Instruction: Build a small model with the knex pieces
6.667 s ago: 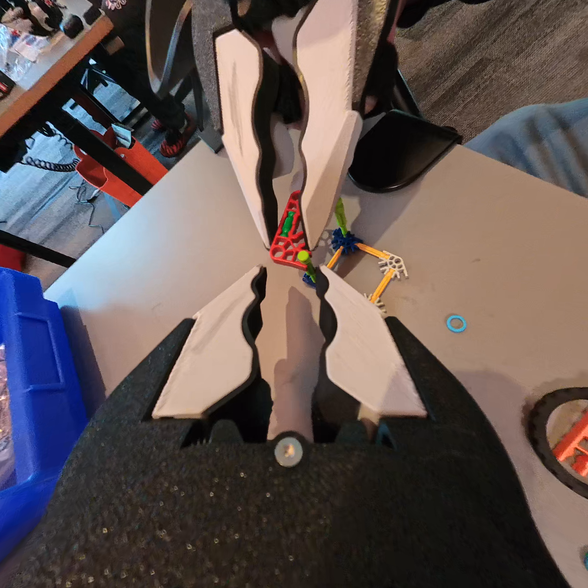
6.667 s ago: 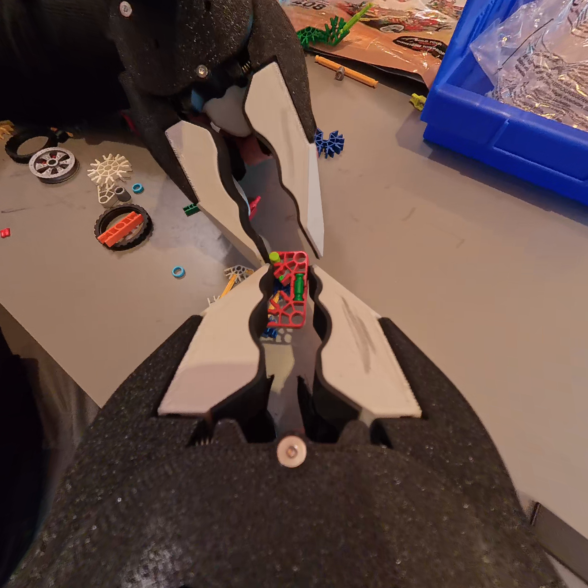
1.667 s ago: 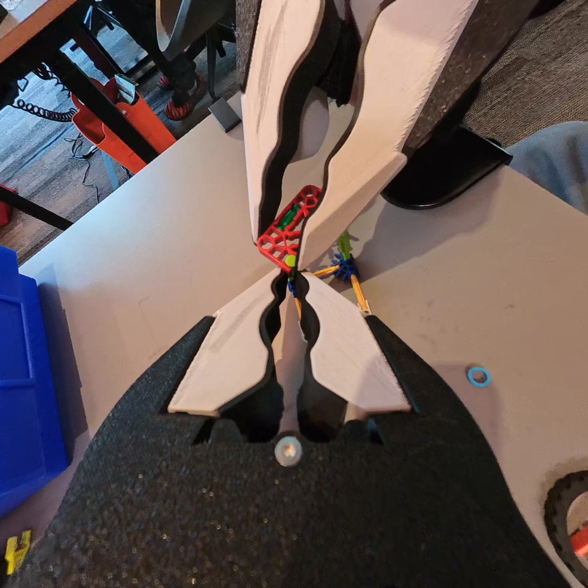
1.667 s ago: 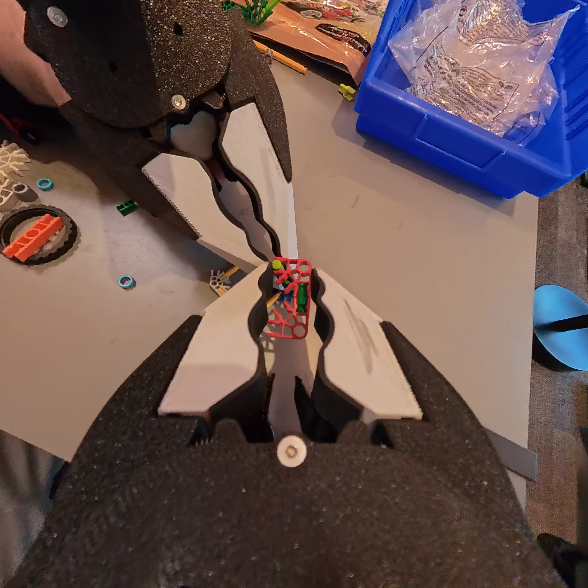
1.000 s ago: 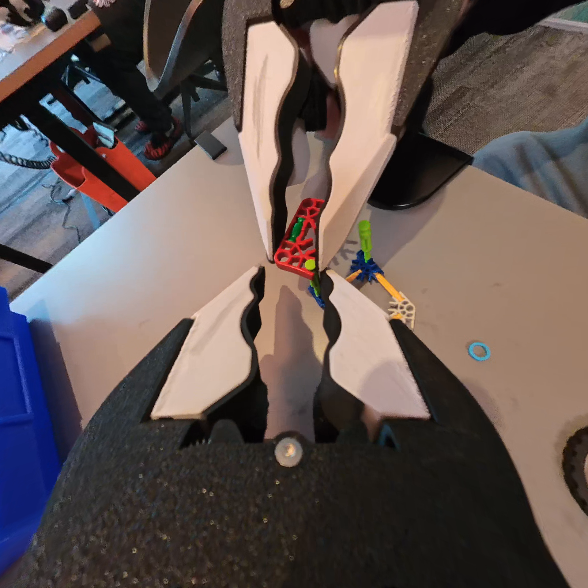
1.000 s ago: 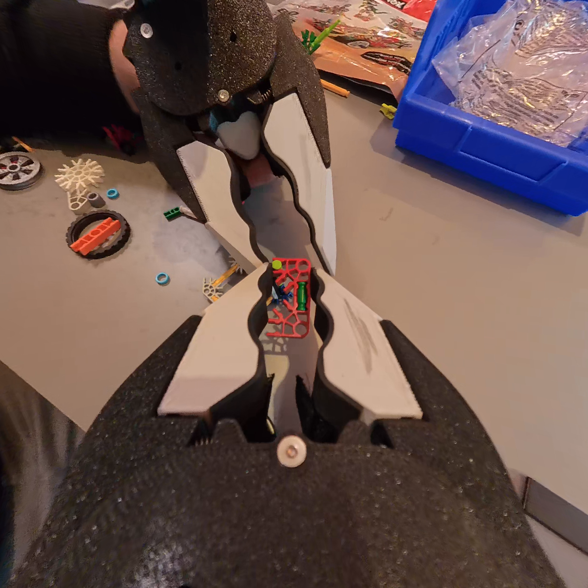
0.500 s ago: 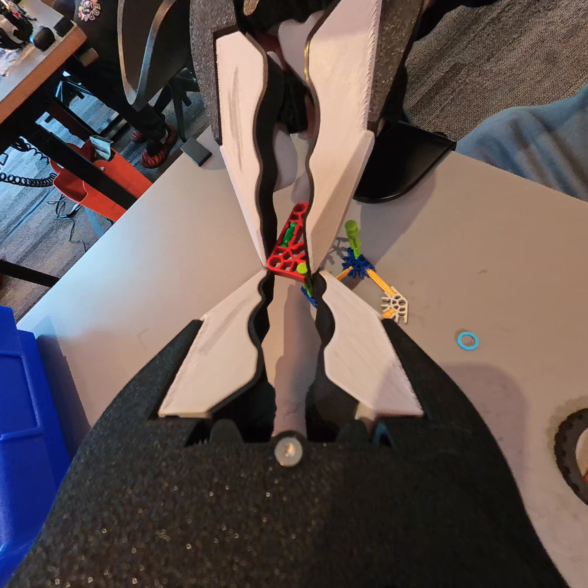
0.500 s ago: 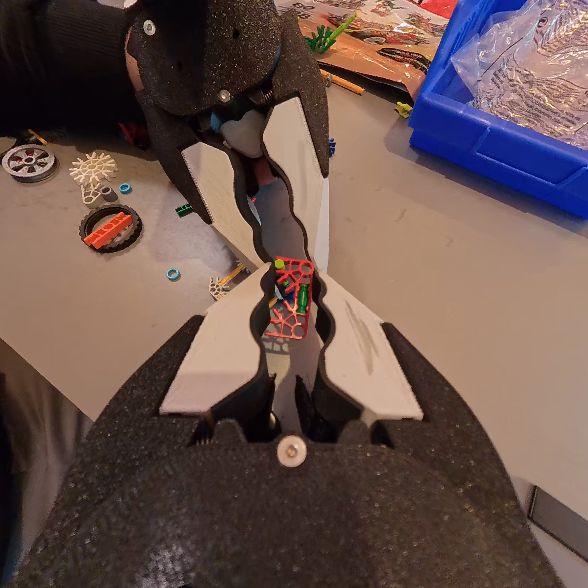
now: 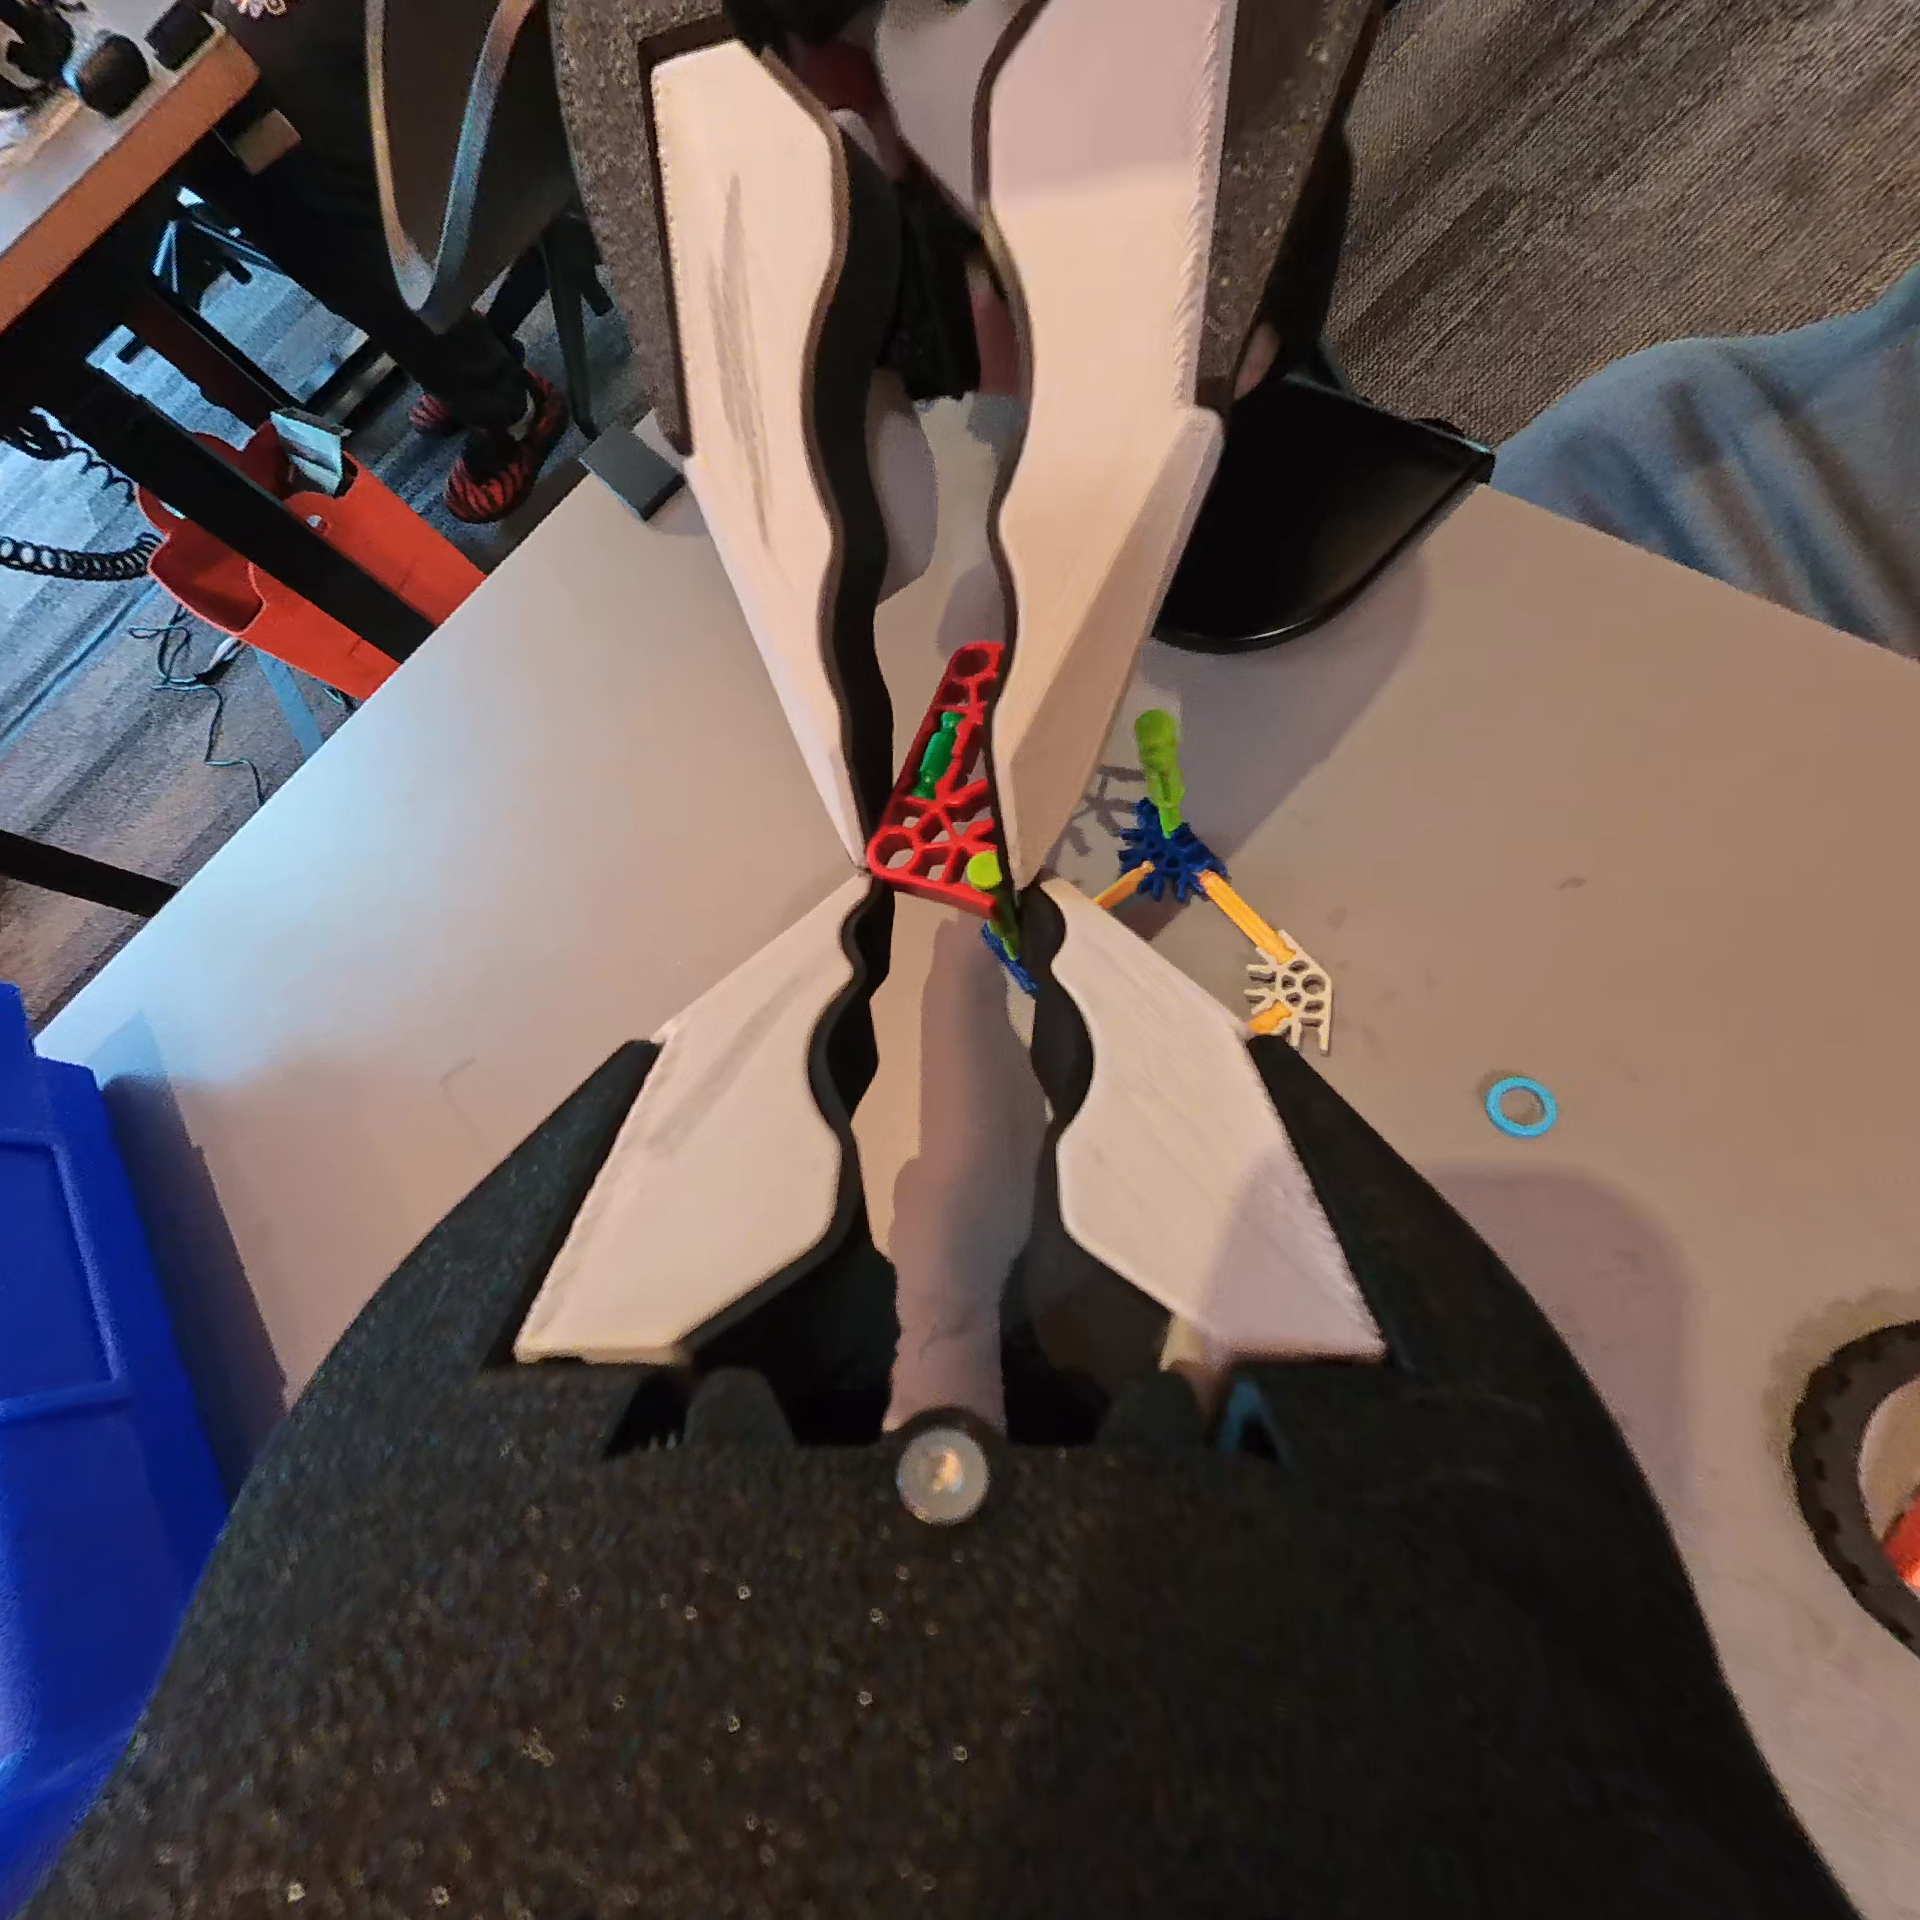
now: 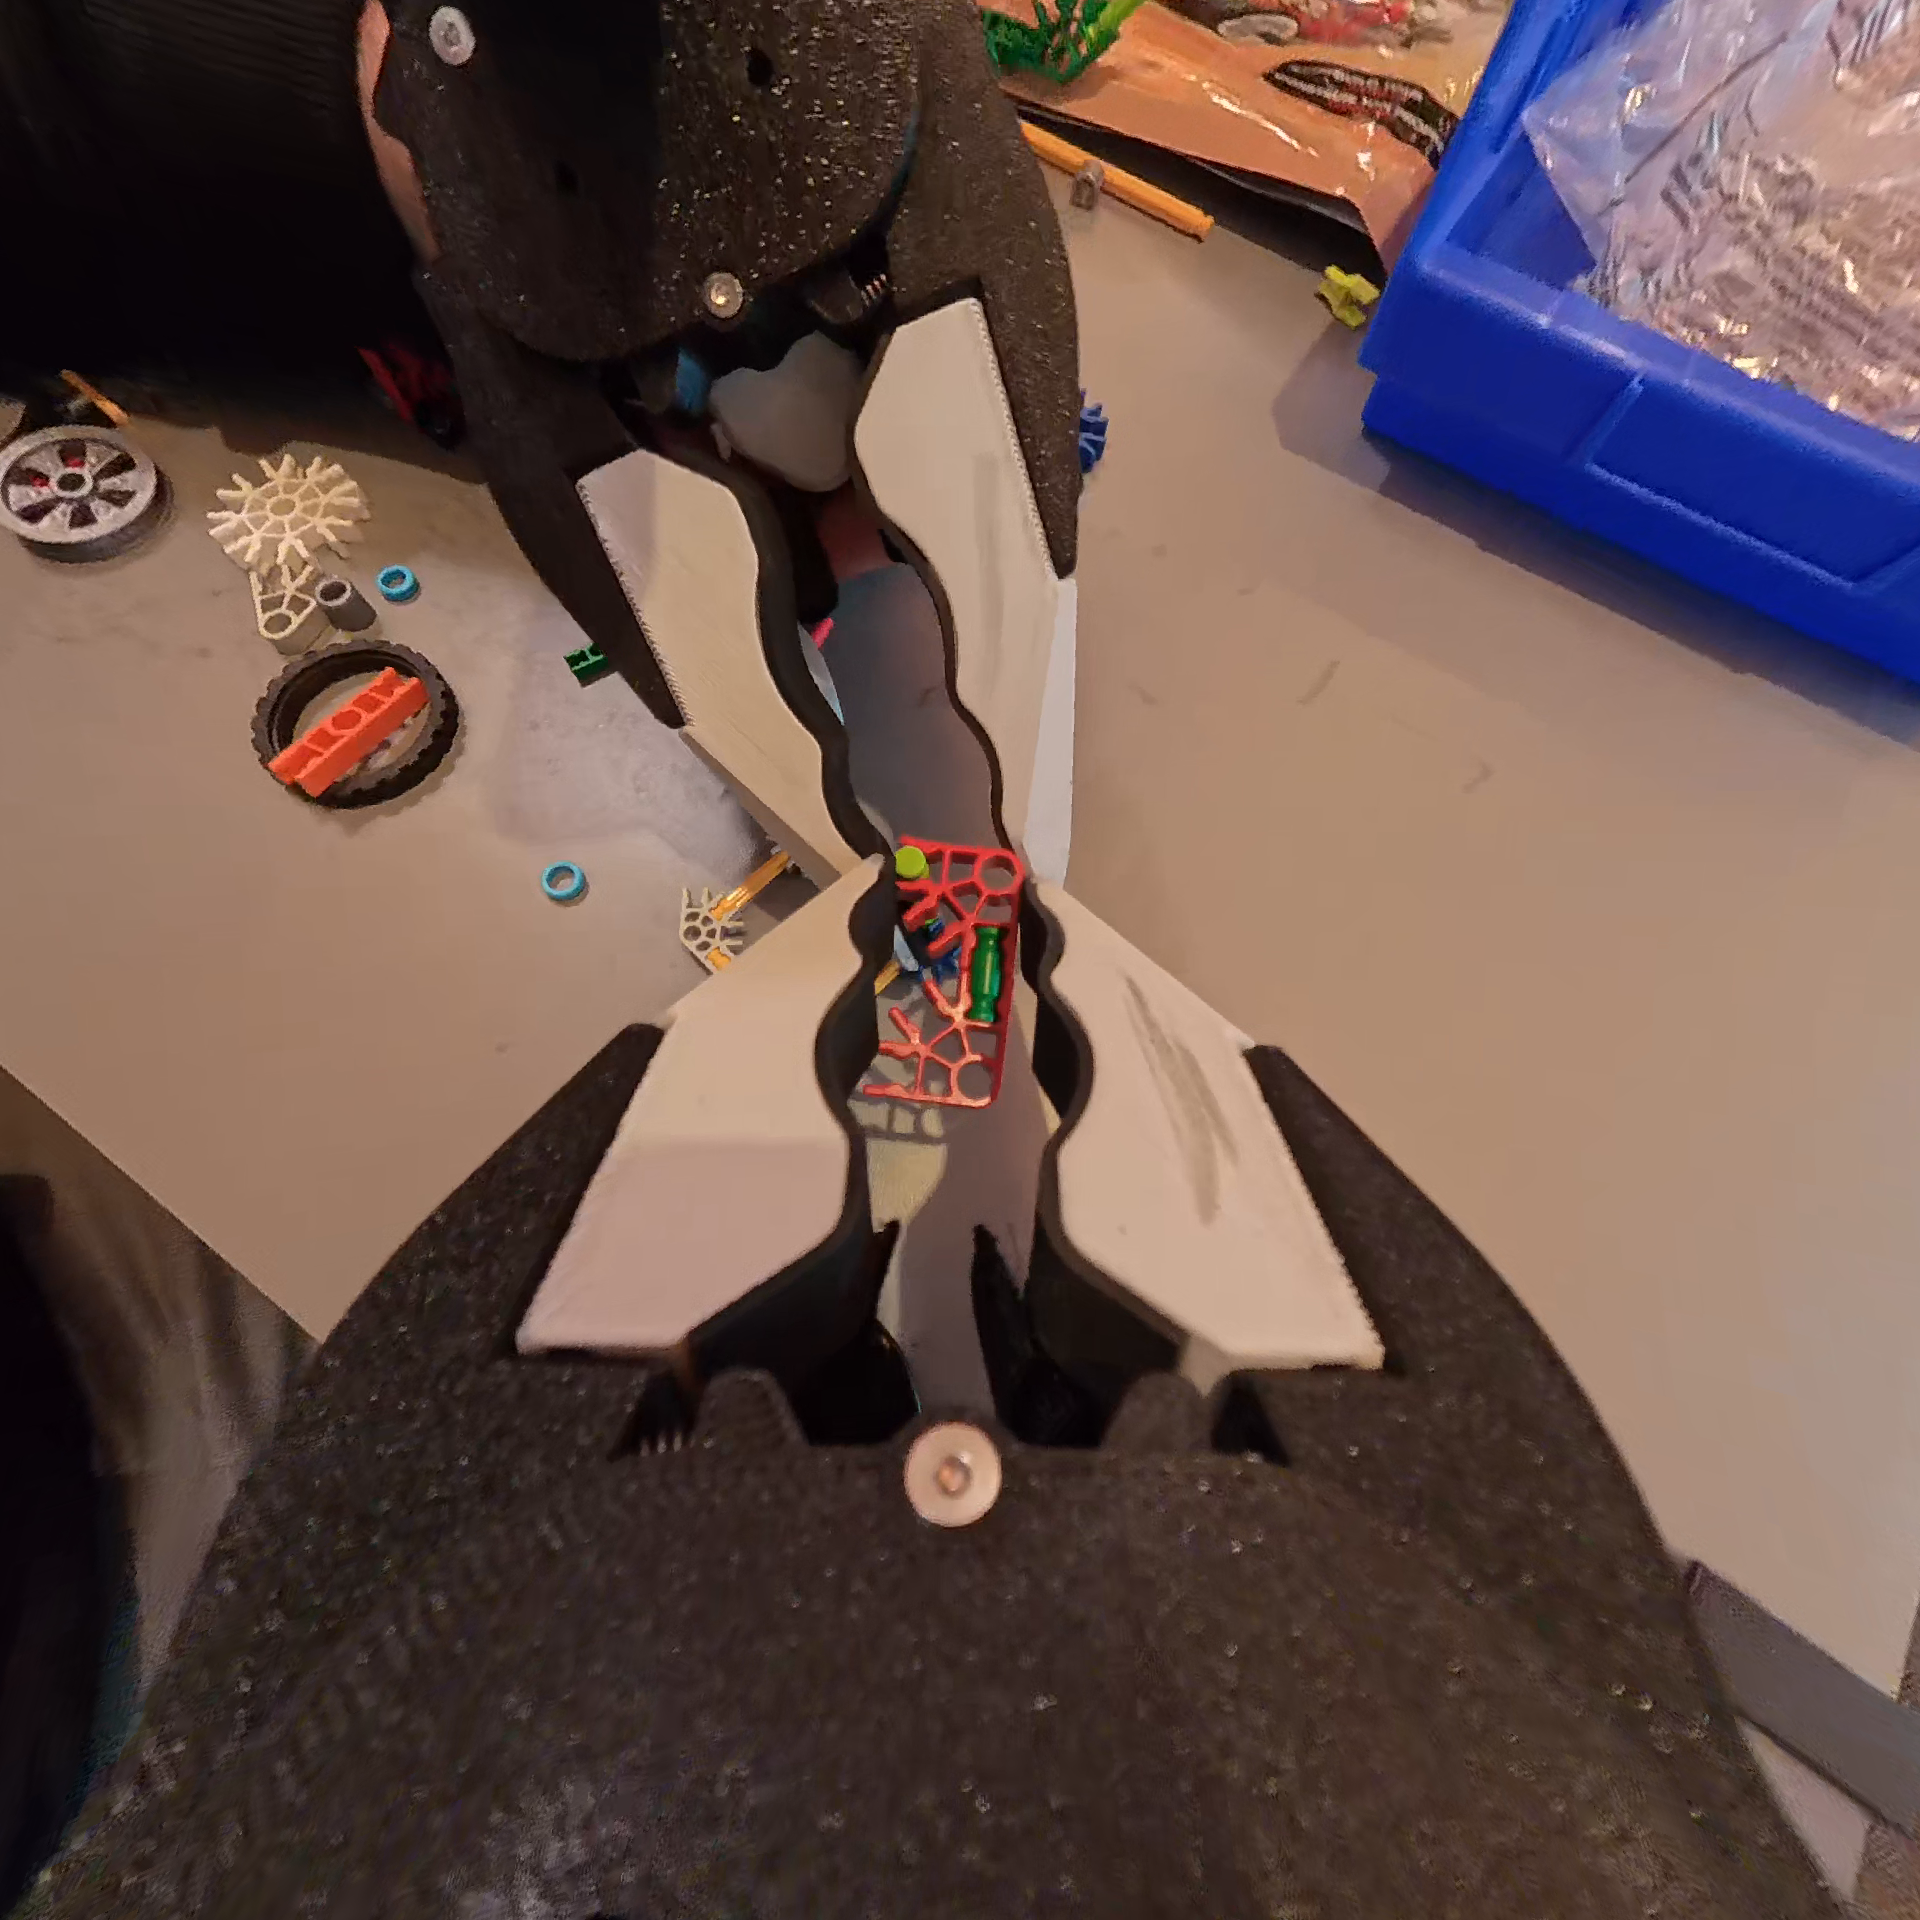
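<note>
A small red lattice panel (image 10: 956,956) with a short dark green rod (image 10: 985,977) clipped in it hangs just above the grey table. My right gripper (image 10: 945,894) is shut on its long edges. My left gripper (image 9: 956,888) faces it tip to tip, and its pads lie against the panel's (image 9: 935,831) other end and a lime rod (image 9: 985,873) there. Below hangs a blue connector (image 9: 1010,951). Orange rods (image 9: 1242,920) join a second blue connector (image 9: 1169,847) and a white connector (image 9: 1288,987). The right gripper's fingers (image 9: 769,520) fill the top of the left wrist view.
A blue bin (image 10: 1662,436) of plastic bags stands at the right, beside a printed booklet (image 10: 1247,83). Loose on the table: a light blue ring (image 9: 1519,1104), a black tyre (image 10: 353,722) holding an orange piece, a grey wheel (image 10: 78,494), a white connector (image 10: 286,509). A black chair (image 9: 1320,520) stands past the edge. Both grippers' tips are close together, under 4 cm apart.
My left jaws were nearly closed 1.7 s ago, widened, then narrowed again onto the panel's end. Both grippers shifted slightly. The right gripper kept its hold on the red panel.
</note>
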